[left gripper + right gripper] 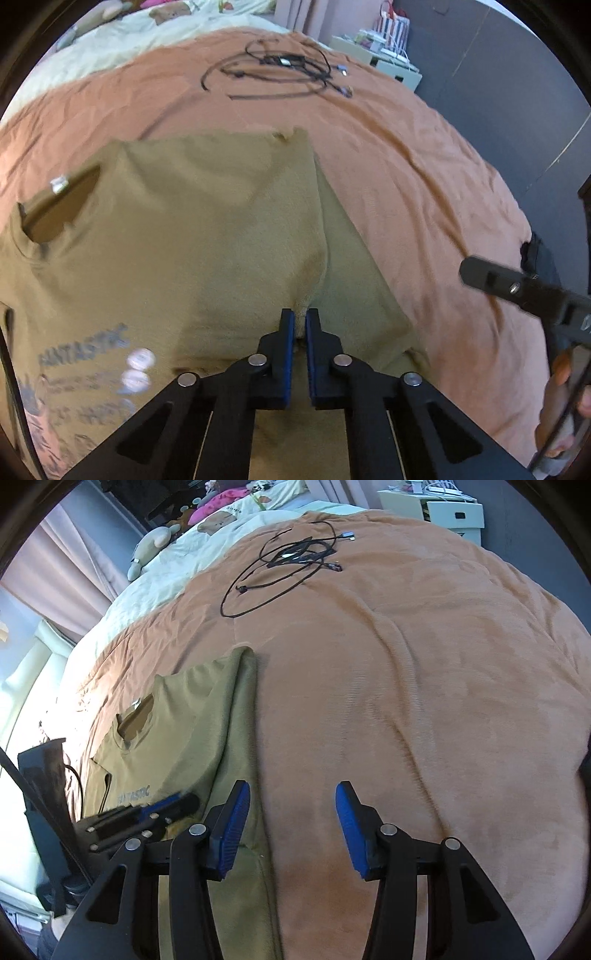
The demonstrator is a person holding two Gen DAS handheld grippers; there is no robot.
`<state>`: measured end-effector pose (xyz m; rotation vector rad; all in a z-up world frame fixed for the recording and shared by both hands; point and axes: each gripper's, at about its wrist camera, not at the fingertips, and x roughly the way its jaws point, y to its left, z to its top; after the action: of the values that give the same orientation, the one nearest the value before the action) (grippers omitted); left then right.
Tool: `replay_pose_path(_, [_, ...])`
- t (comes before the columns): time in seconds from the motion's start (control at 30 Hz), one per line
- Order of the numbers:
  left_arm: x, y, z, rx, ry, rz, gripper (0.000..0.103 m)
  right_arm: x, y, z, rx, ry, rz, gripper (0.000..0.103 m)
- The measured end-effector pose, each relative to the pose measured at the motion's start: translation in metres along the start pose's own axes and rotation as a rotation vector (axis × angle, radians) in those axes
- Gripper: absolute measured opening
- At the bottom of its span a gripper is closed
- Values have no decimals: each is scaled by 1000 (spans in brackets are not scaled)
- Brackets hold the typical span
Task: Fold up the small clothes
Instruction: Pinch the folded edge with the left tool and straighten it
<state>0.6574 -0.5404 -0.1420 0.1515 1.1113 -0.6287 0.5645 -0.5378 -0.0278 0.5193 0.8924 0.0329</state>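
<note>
We see the olive T-shirt (192, 229) lying on the orange blanket (424, 177), one side folded over its front, neck opening toward the pale bedding, and a tangle of black cables (280, 70) well beyond it on the same blanket. Our left gripper (300, 325) is clenched on a small raised pinch of the T-shirt's folded edge, the blue pads pressing cloth between them. Our right gripper (291, 827) stands released with nothing between its pads, one finger over the T-shirt's near edge, the other above bare blanket just beside the T-shirt.
</note>
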Motion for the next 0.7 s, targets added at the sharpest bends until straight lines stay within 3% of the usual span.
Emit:
replay_pose_path(0.27, [-34,35,31,-36,-67,35,5,21,22,16,-45,11,-6,46])
replay_pose_path(0.4, [-36,55,43,-60,-86,66,5,38,33,27,-71,17,-10,46])
replay_pose_path(0.6, [-28,93,59,-120,-101,173,8,73,42,48,-102,31,-38,46])
replay_pose_path(0.7, [-22,106,60,-140,-103,166,8,90,43,59,-105,33,-50,46])
